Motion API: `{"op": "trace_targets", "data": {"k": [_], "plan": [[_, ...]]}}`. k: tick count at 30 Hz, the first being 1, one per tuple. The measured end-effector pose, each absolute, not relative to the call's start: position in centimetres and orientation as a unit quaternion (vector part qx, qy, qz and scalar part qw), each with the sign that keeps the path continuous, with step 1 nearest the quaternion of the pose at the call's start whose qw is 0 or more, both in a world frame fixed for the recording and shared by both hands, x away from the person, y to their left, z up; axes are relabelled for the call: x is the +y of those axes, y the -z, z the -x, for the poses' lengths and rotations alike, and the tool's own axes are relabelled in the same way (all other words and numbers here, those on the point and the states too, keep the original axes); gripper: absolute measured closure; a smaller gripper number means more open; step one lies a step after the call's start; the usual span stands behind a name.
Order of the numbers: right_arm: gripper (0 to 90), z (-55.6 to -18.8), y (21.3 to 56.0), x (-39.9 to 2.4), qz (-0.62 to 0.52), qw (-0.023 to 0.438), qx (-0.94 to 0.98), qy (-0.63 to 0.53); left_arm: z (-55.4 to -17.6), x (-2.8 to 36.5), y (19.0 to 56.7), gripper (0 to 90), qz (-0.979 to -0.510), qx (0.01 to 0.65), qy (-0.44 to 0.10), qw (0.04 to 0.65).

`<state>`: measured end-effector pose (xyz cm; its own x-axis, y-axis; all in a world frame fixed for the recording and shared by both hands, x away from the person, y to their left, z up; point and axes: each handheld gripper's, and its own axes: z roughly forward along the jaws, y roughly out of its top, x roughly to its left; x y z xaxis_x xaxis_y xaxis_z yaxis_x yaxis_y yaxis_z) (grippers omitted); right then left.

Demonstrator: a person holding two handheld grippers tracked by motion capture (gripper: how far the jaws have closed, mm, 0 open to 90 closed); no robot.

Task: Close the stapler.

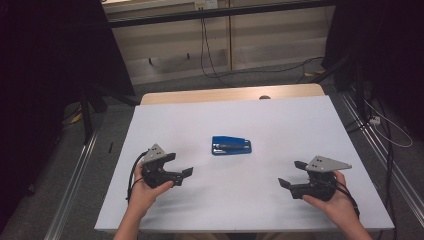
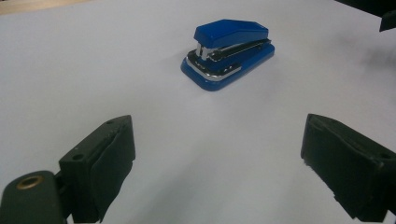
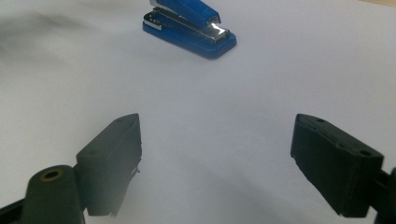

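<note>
1. White-topped rectangular table (image 1: pixel 300 130), pale wood edge at its far side.
2. Left gripper (image 1: pixel 181 165), black, jaws spread, nothing between them; stapler well ahead.
3. Right gripper (image 1: pixel 292 173), black, jaws spread, likewise bare.
4. Small blue plastic stapler (image 1: pixel 231 145) with chrome trim, flat on the table centre, between both grippers, touching neither.

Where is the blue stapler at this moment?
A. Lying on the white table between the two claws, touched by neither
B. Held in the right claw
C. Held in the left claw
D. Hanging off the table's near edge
A: the blue stapler lies on the white table, apart from the open left claw and the open right claw.
</note>
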<state>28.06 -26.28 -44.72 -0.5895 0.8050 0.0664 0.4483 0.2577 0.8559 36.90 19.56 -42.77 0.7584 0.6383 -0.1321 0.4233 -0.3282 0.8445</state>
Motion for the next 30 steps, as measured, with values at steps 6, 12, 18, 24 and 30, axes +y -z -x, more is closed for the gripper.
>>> {"op": "trace_targets", "data": {"k": [6, 12, 18, 24, 30], "plan": [[15.6, -27.6, 44.8, -26.3, -0.406, 0.197, 0.770, -0.452, -36.3, 20.4, 43.0, 10.0, -0.808, 0.329, -0.114, 0.475], [15.0, -27.6, 44.7, -26.3, -0.400, 0.202, 0.773, -0.448, -35.6, 21.3, 43.1, 9.6, -0.810, 0.329, -0.121, 0.471], [14.7, -27.5, 44.6, -26.2, -0.396, 0.204, 0.774, -0.450, -35.0, 22.2, 43.3, 9.6, -0.808, 0.331, -0.119, 0.473], [14.2, -27.5, 44.6, -26.2, -0.393, 0.205, 0.773, -0.454, -34.9, 22.6, 43.5, 9.7, -0.812, 0.331, -0.118, 0.467], [13.8, -27.7, 45.0, -26.2, -0.392, 0.203, 0.776, -0.450, -35.0, 22.6, 43.7, 9.7, -0.812, 0.337, -0.120, 0.461]]}}
